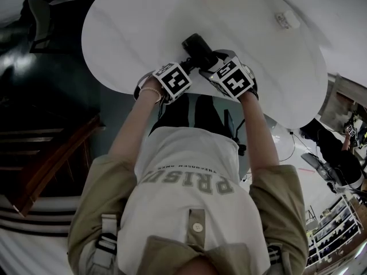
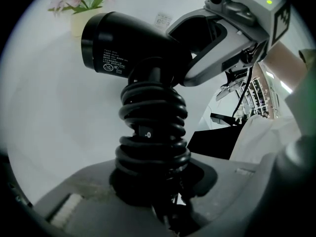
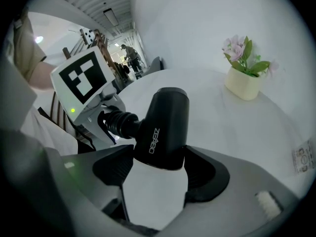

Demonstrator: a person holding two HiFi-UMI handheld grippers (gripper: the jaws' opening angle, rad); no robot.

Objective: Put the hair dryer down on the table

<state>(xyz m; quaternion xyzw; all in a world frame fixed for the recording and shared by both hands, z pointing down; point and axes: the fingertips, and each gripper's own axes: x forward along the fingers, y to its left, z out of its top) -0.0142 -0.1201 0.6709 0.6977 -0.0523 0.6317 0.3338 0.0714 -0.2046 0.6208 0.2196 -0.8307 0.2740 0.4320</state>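
Note:
A black hair dryer (image 1: 199, 49) is over the near part of the round white table (image 1: 143, 27), barrel pointing away from me. Its handle (image 2: 150, 132), wrapped in its coiled black cord, stands between the jaws of my left gripper (image 2: 153, 181), which is shut on it. My right gripper (image 3: 158, 172) is shut on the rear of the barrel (image 3: 165, 125), one pad on each side. In the head view the left gripper (image 1: 186, 66) and right gripper (image 1: 207, 65) meet at the dryer. I cannot tell whether the dryer touches the table.
A cream pot with pink flowers (image 3: 244, 80) stands at the table's far side. A small white label (image 1: 287, 19) lies at the far right. The table's near edge runs just under both hands. Dark chairs (image 1: 46, 153) stand on the floor at the left.

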